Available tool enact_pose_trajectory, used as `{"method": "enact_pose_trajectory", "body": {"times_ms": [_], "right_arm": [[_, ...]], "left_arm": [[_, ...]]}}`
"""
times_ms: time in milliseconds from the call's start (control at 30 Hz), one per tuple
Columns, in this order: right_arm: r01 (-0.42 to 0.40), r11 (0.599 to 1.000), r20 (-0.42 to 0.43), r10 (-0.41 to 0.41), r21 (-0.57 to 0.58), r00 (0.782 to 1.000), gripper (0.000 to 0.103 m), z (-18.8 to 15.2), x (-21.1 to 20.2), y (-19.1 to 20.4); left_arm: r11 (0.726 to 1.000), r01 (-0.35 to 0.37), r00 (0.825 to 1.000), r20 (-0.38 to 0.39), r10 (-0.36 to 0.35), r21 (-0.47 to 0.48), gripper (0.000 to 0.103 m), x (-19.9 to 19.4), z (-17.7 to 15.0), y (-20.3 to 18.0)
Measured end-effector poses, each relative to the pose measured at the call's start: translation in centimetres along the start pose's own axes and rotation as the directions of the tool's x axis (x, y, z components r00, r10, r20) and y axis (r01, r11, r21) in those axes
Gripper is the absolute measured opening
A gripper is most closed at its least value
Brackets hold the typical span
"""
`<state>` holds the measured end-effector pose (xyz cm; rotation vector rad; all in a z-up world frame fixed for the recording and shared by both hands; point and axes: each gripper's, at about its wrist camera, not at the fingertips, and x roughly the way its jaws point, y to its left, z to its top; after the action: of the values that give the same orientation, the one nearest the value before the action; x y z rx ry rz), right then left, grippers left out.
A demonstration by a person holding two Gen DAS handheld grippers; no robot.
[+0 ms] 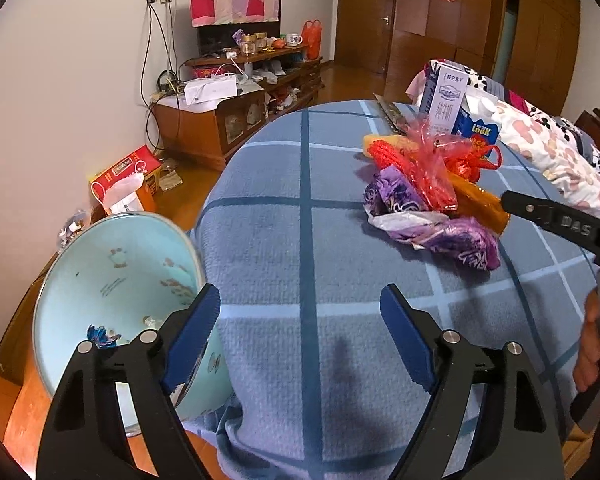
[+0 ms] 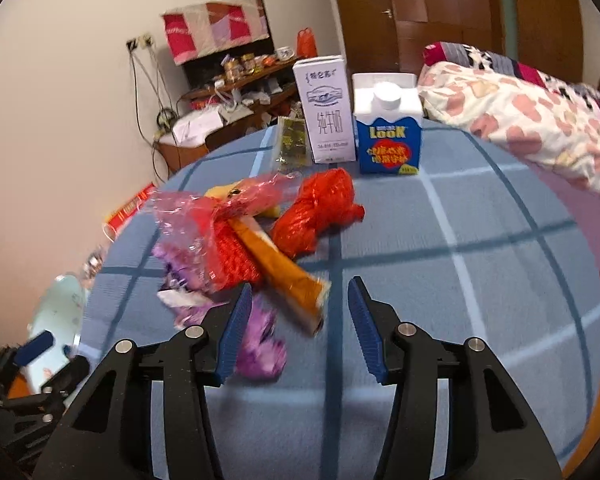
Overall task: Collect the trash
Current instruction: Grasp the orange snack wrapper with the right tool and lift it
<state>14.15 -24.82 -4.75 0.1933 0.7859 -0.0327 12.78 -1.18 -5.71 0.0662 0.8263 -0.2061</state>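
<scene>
Nearest in the left wrist view, the left hand-held gripper (image 1: 300, 336) is seen with its blue-padded jaws set wide apart and nothing between them, held above a bed (image 1: 300, 208) covered in a blue checked sheet. Just beside its left jaw, at the edge of the bed, a pale blue bin (image 1: 112, 280) is tilted towards the camera, and a small scrap of blue-and-purple wrapper (image 1: 102, 336) is seen lying inside it. In the right wrist view, the right hand-held gripper (image 2: 300, 312) is shown with its jaws parted, less widely, and nothing is gripped; the near end of an orange wrapper (image 2: 288, 276) lies just ahead of the gap, and a crumpled purple wrapper (image 2: 260, 348) is partly hidden behind the left jaw. Beyond these, a heap of trash rests on the sheet: a red mesh bag (image 2: 232, 256), a pink transparent plastic bag (image 2: 204, 208) draped over it, and a knotted red plastic bag (image 2: 319, 208) just beside them. Farther back, a white milk carton (image 2: 325, 108) and a blue carton (image 2: 387, 128) are stood upright side by side. A flowered quilt (image 2: 519, 124) is seen bunched at the right, and a cluttered wooden cabinet (image 1: 228, 112) stands against the far wall.
</scene>
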Motion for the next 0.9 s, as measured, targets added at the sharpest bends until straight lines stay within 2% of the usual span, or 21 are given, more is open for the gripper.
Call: {"method": "enact_pose_trajectory", "body": {"times_ms": [133,267,400,500,667,767,900], "right_arm": [[-0.014,0.999,-0.054,0.012,-0.04,0.998,0.045,1.2,2.8,0.3],[-0.041,0.996,-0.111,0.032,-0.077,0.993,0.025,1.0,4.8,0.7],[-0.088,0.994,-0.099,0.081,-0.067,0.992,0.01,0.4,3.3,0.5],[-0.124,0.991,-0.087,0.119,-0.059,0.989,0.009,-0.4,0.9,-0.3],[-0.111,0.993,-0.059,0.108,-0.043,0.992,0.009,-1.7,-2.3,-2.4],[-0.079,0.997,-0.03,0.079,0.003,0.996,0.009,-2.5,-4.4,-4.4],[0.012,0.998,0.035,-0.014,0.069,0.999,0.009,-3.1,-6.4,-7.4]], "left_arm": [[1.0,0.002,1.0,-0.006,-0.002,0.007,0.08,0.4,0.4,-0.5],[1.0,0.008,1.0,-0.009,-0.008,0.023,0.08,0.5,0.5,-1.0],[0.999,0.017,1.0,-0.018,-0.017,0.027,0.08,0.9,0.4,-1.6],[0.999,0.03,0.999,-0.022,-0.03,0.033,0.08,1.0,0.4,-2.2],[0.998,0.051,0.998,-0.026,-0.05,0.037,0.08,1.0,0.6,-3.3],[0.998,0.058,0.998,-0.023,-0.057,0.03,0.08,1.1,0.9,-4.2],[0.998,0.055,0.998,-0.012,-0.054,0.025,0.08,1.5,1.4,-5.6]]}}
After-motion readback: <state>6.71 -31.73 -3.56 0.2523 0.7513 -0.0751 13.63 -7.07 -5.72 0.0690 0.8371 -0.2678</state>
